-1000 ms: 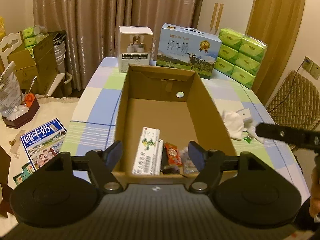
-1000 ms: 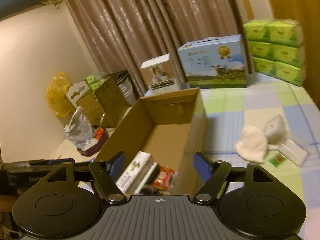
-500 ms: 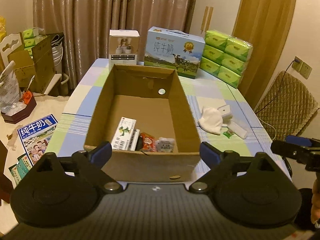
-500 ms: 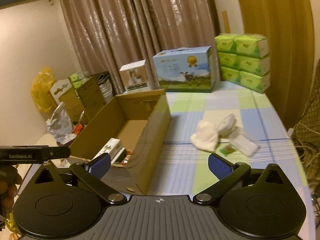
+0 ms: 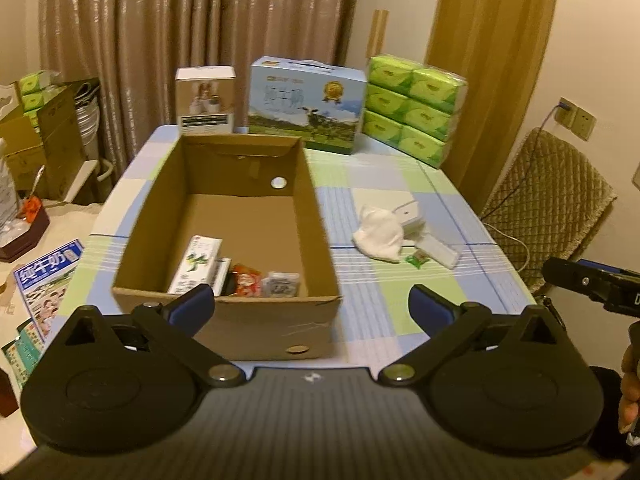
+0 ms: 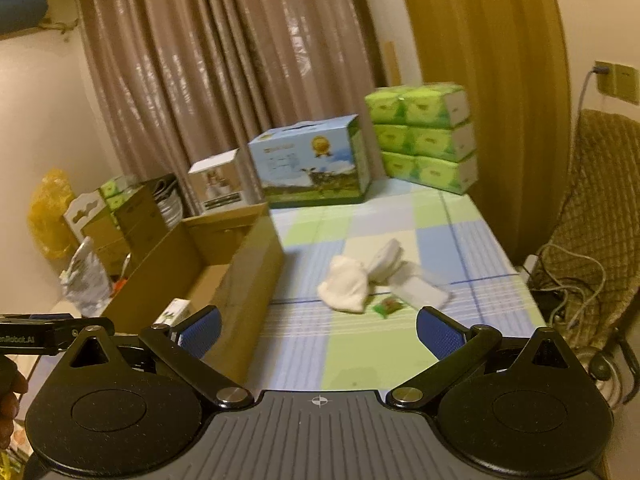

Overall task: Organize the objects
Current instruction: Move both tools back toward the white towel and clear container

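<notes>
A blue milk carton (image 5: 306, 110) stood at the worktop's (image 5: 384, 300) far edge, green tissue packs (image 5: 414, 110) stacked beside it; brown curtains (image 5: 192, 32) hung behind.

The left gripper (image 5: 312, 308) is held level and pointing forward, its two blue-padded fingers (image 5: 192, 307) spread wide apart with nothing between them; at the far right edge of its view part of a hand (image 5: 629, 384) shows, gripping the other tool's handle. The right gripper (image 6: 318, 330) is likewise level and facing forward, its blue pads (image 6: 438, 335) set wide apart and empty; at the near left edge of its view, fingertips of the other hand (image 6: 10, 394) curl beneath the black body of the left tool.
</notes>
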The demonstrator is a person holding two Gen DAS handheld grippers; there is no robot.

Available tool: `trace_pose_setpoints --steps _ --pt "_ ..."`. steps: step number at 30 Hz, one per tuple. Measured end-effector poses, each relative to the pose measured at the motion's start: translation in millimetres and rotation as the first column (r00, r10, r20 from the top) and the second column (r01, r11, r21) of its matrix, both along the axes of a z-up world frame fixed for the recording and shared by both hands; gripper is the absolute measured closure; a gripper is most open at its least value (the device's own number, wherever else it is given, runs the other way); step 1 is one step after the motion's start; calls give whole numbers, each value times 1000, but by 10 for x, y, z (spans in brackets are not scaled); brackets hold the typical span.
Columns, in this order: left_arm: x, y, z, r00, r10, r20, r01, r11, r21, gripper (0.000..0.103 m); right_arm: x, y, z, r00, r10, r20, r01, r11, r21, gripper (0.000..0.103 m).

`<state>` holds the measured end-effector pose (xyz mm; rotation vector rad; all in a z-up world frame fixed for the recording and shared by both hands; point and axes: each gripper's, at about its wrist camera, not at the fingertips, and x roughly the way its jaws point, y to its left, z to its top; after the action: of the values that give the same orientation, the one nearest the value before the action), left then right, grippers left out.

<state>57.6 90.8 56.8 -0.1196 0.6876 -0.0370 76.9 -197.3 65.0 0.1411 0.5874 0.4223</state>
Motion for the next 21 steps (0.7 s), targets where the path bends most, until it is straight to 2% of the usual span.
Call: trace_pose_setpoints --steps 9,21 --pt "347 -440 -54 995 -102 -10 102 995 -11 2 159 -435 -23 998 -63 -20 62 998 -18 2" --pt "1080 -1038 -261 985 -169 -39 171 982 73 2 730 -827 -245 999 -37 -36 33 993 -113 2"
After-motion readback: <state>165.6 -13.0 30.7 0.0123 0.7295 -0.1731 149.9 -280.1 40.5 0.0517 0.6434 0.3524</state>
